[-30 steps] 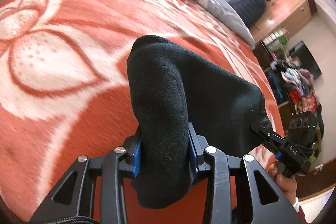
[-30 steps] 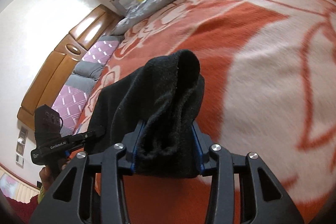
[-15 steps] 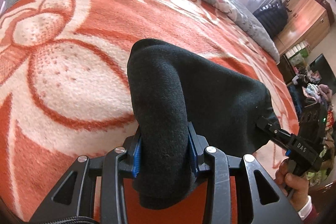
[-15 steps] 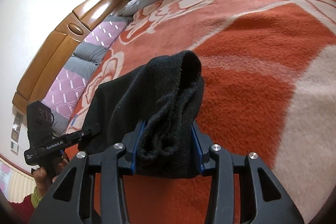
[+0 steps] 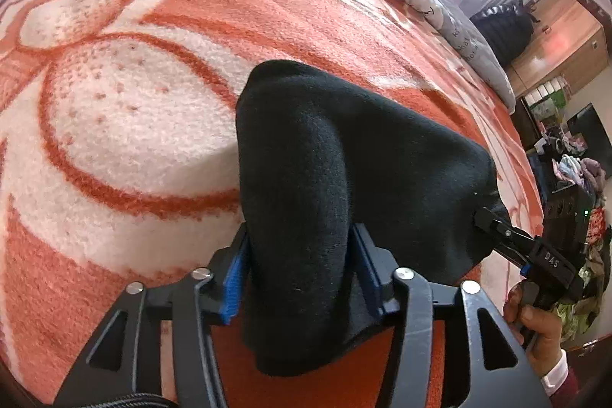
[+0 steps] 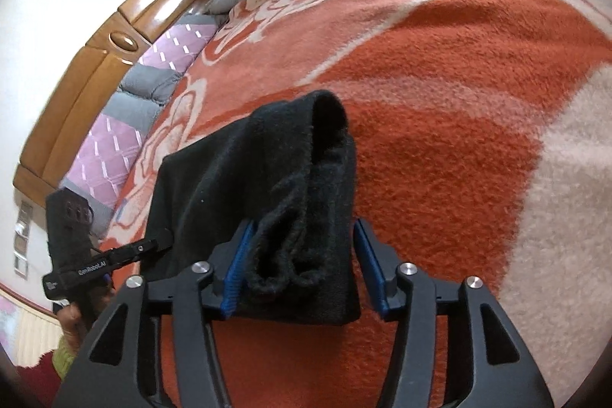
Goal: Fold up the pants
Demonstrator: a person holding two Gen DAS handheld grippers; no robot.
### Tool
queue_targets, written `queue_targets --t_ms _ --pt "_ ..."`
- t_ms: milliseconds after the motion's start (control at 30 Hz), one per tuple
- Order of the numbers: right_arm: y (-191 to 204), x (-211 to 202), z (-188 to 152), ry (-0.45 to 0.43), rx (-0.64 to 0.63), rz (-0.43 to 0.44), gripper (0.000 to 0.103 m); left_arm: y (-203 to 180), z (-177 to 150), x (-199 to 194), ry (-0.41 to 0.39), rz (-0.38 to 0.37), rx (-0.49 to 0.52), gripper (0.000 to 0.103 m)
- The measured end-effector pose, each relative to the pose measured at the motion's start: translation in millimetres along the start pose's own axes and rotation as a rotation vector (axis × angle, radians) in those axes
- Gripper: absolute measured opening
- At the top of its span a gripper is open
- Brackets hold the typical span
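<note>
black pants [image 5: 344, 159] bunched in a fold between both tools, low over the orange blanket [image 5: 267, 10]; left gripper [image 5: 298, 278] and right gripper [image 6: 302, 266] jaws opening, pads parting from the cloth, apparently to lay it down

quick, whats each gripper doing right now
left gripper: jaws opening, black pants between the pads, grip loosening.
right gripper: jaws opening, pants fabric between them, right pad already clear of it.
</note>
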State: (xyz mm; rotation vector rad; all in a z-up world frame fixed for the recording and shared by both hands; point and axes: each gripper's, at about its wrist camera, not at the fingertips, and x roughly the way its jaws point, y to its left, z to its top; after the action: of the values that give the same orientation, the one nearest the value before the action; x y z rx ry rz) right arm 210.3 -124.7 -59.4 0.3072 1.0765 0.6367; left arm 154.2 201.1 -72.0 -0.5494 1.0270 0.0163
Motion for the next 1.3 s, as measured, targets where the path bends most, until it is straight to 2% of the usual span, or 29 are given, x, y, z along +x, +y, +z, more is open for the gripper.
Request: queue_targets --t_ms 67,333,400,633,833,1067,1300 --pt "-0.3 -5.2 -0.9 -0.014 0.01 -0.001 0.059 0.4 -1.9 -2.2 -0.005 0.018 0.005 0.06" --pt "2.4 -19.7 -4.0 -0.049 0.007 -0.05 0.06 -3.2 -9.0 -11.3 -0.015 0.066 0.019 0.067" --pt "5.0 -21.1 -5.1 -0.053 -0.005 -0.067 0.061 -4.7 -10.8 -12.9 -0.017 0.083 0.026 0.072" --pt "18.7 -30.5 -10.8 -0.083 -0.029 -0.091 0.061 -11.0 -22.2 -22.8 -0.054 0.154 0.061 0.075" --pt "44.7 -41.7 -22.5 -0.118 -0.122 -0.129 0.065 -26.2 -34.9 -36.4 -0.096 0.202 0.11 0.078" --pt "73.2 -49.8 -42.7 -0.146 -0.261 -0.194 0.078 -43.7 -53.7 -52.0 -0.14 0.261 0.17 0.081" --pt "95.7 -47.3 -58.1 -0.144 -0.388 -0.253 0.081 -57.2 -69.8 -56.7 -0.158 0.325 0.231 0.082"
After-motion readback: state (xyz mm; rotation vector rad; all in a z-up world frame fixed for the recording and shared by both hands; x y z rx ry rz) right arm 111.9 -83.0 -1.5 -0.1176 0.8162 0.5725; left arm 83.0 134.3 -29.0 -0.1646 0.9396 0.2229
